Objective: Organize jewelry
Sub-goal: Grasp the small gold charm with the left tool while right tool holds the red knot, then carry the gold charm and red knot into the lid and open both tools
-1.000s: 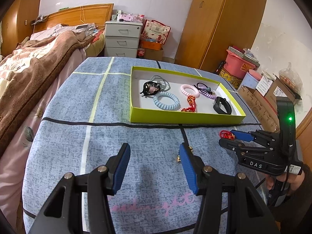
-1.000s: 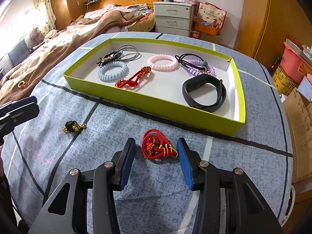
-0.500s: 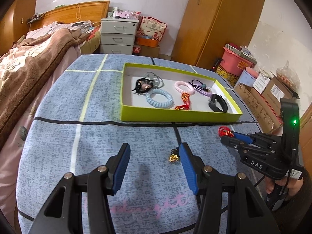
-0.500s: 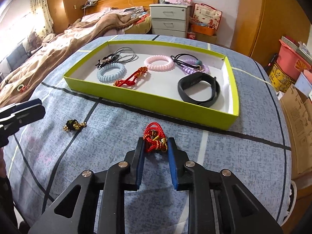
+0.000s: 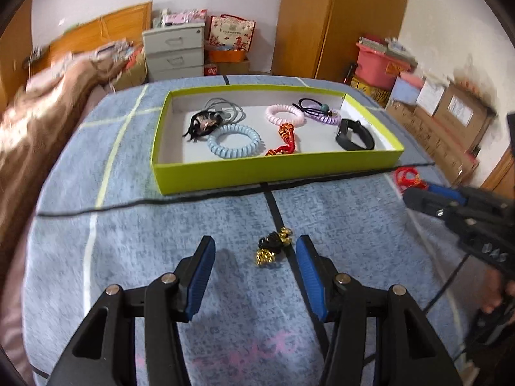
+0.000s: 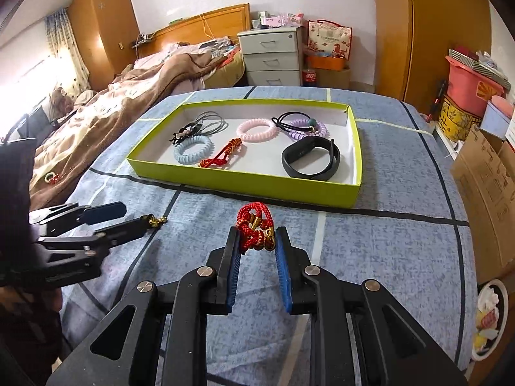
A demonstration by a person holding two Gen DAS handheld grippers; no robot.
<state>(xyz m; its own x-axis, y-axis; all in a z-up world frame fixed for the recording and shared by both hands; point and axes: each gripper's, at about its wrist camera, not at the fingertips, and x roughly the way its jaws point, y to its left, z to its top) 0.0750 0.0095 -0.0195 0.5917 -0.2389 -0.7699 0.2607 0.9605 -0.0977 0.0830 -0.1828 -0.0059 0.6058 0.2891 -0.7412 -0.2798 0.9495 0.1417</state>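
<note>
On the blue patterned tablecloth (image 6: 386, 251), in front of the lime-green tray (image 6: 244, 189), the right gripper (image 6: 257, 241) is clamping a red cord bracelet (image 6: 254, 225) with gold beads between its blue pads; its jaws have just been closing on it, and the cord's loops are sticking out beyond the fingertips toward the tray. The left gripper (image 5: 254, 251) is standing wide open, its fingers spread on either side of a small black-and-gold bracelet (image 5: 273, 247) that is lying on the cloth, nearer the right-hand finger, the pads not pressing on it. Inside the tray, a light-blue spiral hair tie (image 6: 193, 149), a pink spiral hair tie (image 6: 256, 130), a purple spiral hair tie (image 6: 309, 128) with a black cord, a red knotted cord (image 6: 222, 156), a black wristband (image 6: 310, 157) and a bundle of black and grey hair ties (image 6: 196, 125) are lying spread apart on the white floor. To the left of the table, a bed (image 6: 128, 96) with a brown blanket is showing
</note>
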